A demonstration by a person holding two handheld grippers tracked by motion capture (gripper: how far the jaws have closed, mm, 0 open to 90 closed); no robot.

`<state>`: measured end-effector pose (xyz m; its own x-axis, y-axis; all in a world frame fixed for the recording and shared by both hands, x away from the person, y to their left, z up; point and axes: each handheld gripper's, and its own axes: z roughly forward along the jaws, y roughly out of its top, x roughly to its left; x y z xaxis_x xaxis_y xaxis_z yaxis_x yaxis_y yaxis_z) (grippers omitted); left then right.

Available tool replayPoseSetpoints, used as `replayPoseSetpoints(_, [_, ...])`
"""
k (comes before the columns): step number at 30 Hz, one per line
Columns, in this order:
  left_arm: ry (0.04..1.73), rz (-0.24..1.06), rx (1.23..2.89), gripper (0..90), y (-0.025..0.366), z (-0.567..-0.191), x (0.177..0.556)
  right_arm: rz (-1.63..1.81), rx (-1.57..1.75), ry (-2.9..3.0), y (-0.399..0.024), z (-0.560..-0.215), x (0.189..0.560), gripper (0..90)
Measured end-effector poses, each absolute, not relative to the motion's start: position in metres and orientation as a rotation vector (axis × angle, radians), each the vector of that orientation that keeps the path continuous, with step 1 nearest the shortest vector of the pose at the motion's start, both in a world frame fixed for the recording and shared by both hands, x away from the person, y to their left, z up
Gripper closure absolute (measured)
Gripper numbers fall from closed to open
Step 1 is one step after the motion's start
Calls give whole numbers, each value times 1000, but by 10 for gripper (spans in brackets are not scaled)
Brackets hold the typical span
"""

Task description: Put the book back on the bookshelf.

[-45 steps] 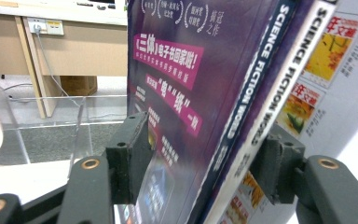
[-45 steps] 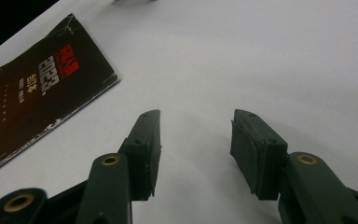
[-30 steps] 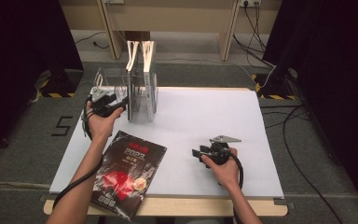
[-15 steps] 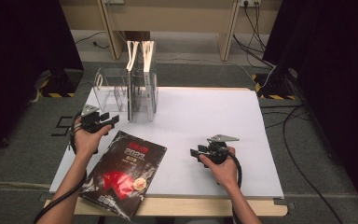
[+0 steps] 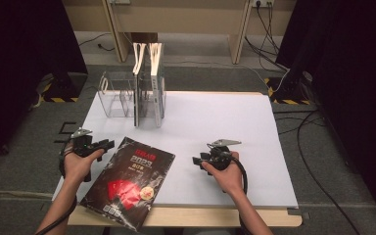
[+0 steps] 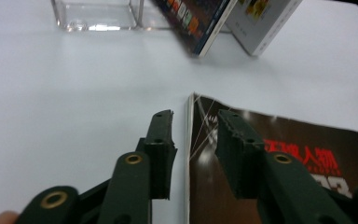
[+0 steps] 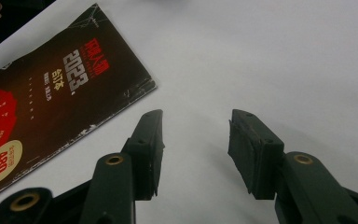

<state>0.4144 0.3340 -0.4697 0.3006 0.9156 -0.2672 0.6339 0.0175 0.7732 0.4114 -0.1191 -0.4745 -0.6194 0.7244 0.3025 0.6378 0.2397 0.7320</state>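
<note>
A dark magazine with a red cover picture (image 5: pixel 129 182) lies flat on the white table (image 5: pixel 215 117), its near corner hanging over the front edge. My left gripper (image 5: pixel 106 143) is open at the magazine's left edge; in the left gripper view its jaws straddle that edge (image 6: pixel 188 140), with one jaw over the cover (image 6: pixel 270 140) and one over bare table. My right gripper (image 5: pixel 197 161) is open and holds nothing, resting on the table to the right of the magazine (image 7: pixel 42 98).
A clear plastic book stand (image 5: pixel 117 90) at the back left of the table holds two upright books (image 5: pixel 149 85). In the left gripper view the books (image 6: pixel 200 18) lean ahead beside the clear stand (image 6: pixel 98 14). Cables lie on the floor to the right.
My left gripper has moved from beside the book stand back toward the front, down to the magazine's left edge. The right gripper has stayed in place.
</note>
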Motion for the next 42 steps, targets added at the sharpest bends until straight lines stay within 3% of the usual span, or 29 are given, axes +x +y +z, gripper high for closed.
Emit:
replayPoseSetpoints(5, [1453, 412, 1782, 842, 340, -475, 407, 1316, 1321, 2422, -112, -476, 413, 571])
replayPoseSetpoints(10, [1489, 338, 1851, 892, 346, -485, 399, 1303, 1346, 2446, -106, -477, 413, 580])
replayPoseSetpoints(13, [1506, 257, 1848, 892, 348, -490, 393, 1301, 1332, 2454, -104, -479, 414, 580])
replayPoseSetpoints(19, [1477, 320, 1891, 893, 342, -490, 388, 1303, 1334, 2457, -101, -479, 414, 579])
replayPoseSetpoints(28, [1510, 290, 1913, 896, 335, -486, 381, 1304, 1334, 2450, -100, -480, 414, 580])
replayPoseSetpoints(42, [1435, 93, 1978, 894, 285, -484, 353, 1277, 1382, 2440, -101, -484, 418, 575])
